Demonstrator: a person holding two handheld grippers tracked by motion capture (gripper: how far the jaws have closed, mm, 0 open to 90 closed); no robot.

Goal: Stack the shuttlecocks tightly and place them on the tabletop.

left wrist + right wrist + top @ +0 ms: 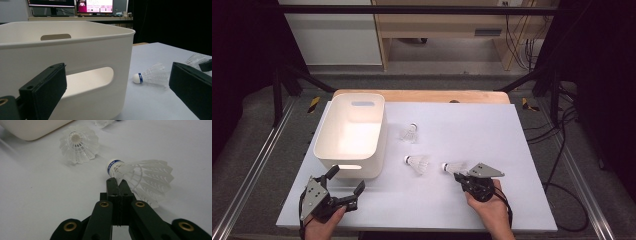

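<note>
Your right tongs (115,182) pinch the shuttlecock (142,177) at mid-frame; left tongs (346,181) are spread — next, carry it up-left into the white bin (332,150).

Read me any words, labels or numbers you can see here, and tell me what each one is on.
Blue band on the cork of the white plastic shuttlecock at the right gripper: white lettering, too blurred to read.
Monitor screen behind the white plastic bin: text too small to read.
Nothing else legible.

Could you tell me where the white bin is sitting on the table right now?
In the high view the white bin stands on the table's left side, just ahead of the left tool, with three shuttlecocks to its right.
</note>
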